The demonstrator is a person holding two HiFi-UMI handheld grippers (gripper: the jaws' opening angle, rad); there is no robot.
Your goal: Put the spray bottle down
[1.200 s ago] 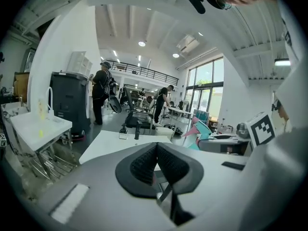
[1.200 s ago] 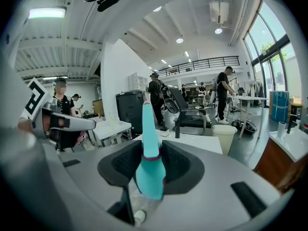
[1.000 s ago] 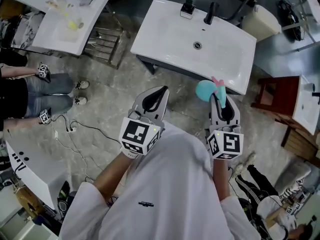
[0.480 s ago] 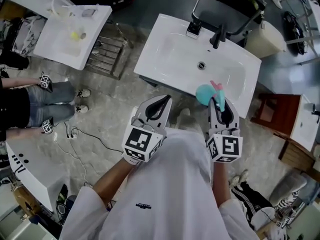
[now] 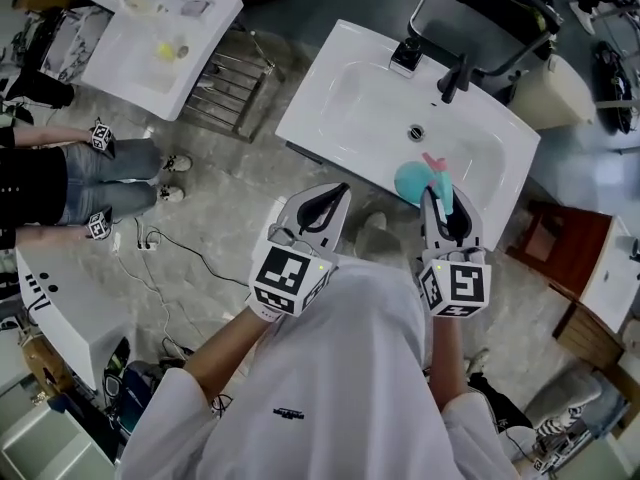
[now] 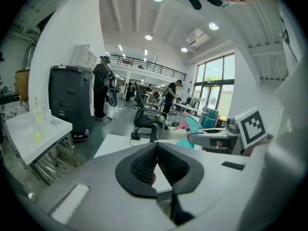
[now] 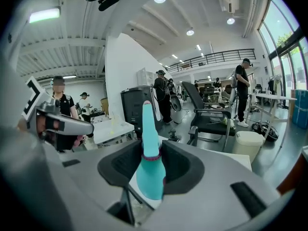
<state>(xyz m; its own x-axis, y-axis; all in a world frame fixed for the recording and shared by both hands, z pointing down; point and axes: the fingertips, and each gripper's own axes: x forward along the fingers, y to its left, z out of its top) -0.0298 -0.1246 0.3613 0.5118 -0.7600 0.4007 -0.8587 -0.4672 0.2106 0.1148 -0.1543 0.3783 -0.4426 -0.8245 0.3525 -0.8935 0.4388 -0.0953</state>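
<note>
The spray bottle (image 5: 412, 181) is teal with a pink trigger. My right gripper (image 5: 440, 200) is shut on it and holds it over the front rim of the white sink (image 5: 350, 98). In the right gripper view the bottle (image 7: 150, 170) stands upright between the black pads, its teal neck rising above them. My left gripper (image 5: 335, 193) is shut with nothing in it, beside the right one, above the floor just before the sink's front edge. The left gripper view shows its pads (image 6: 144, 165) meeting at the tips and the bottle (image 6: 191, 128) off to the right.
A black faucet (image 5: 455, 73) stands at the sink's far edge, with an office chair (image 5: 495, 8) behind it. A second white basin (image 5: 150, 43) and a metal rack (image 5: 225, 93) stand at upper left. A person (image 5: 60, 178) sits at left. A red-brown cabinet (image 5: 555, 253) is at right.
Both grippers have moved forward toward the sink. The bottle, earlier just short of the sink's front edge, now hangs over its rim. The grip on it is unchanged.
</note>
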